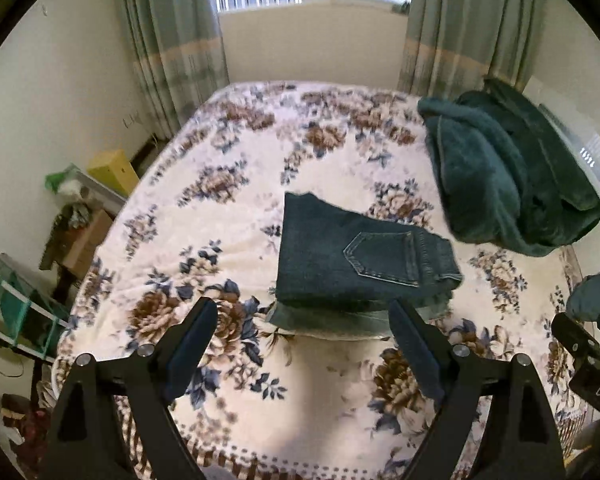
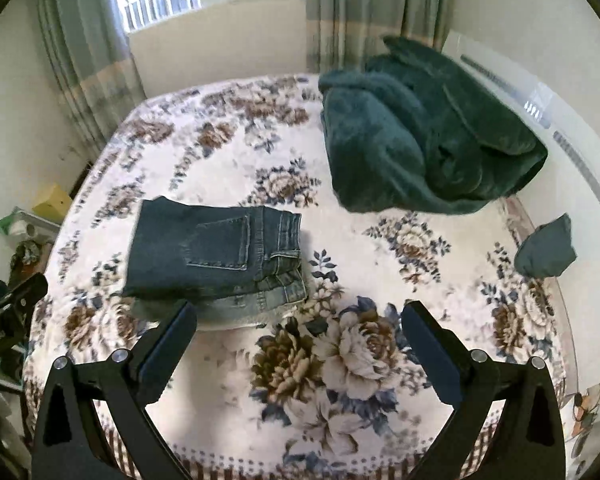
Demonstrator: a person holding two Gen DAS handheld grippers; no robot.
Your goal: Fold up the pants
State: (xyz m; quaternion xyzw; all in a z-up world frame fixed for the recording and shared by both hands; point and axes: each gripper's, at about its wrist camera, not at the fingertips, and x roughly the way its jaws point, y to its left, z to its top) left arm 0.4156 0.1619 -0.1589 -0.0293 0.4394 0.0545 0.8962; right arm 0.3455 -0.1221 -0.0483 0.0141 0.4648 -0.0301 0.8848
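Note:
The dark blue jeans (image 1: 356, 256) lie folded into a compact stack on the floral bed cover, back pocket up; they also show in the right wrist view (image 2: 216, 252). My left gripper (image 1: 302, 312) is open and empty, held above the bed just in front of the jeans. My right gripper (image 2: 298, 316) is open and empty, to the right of and nearer than the jeans. The right gripper shows at the right edge of the left wrist view (image 1: 592, 344), and the left one at the left edge of the right wrist view (image 2: 8, 304).
A dark green fleece blanket (image 2: 424, 136) is heaped at the far right of the bed (image 2: 236, 152). A small dark green cloth (image 2: 546, 248) lies at the right edge. Boxes and a shelf (image 1: 16, 304) stand left of the bed. Curtains and a window are behind.

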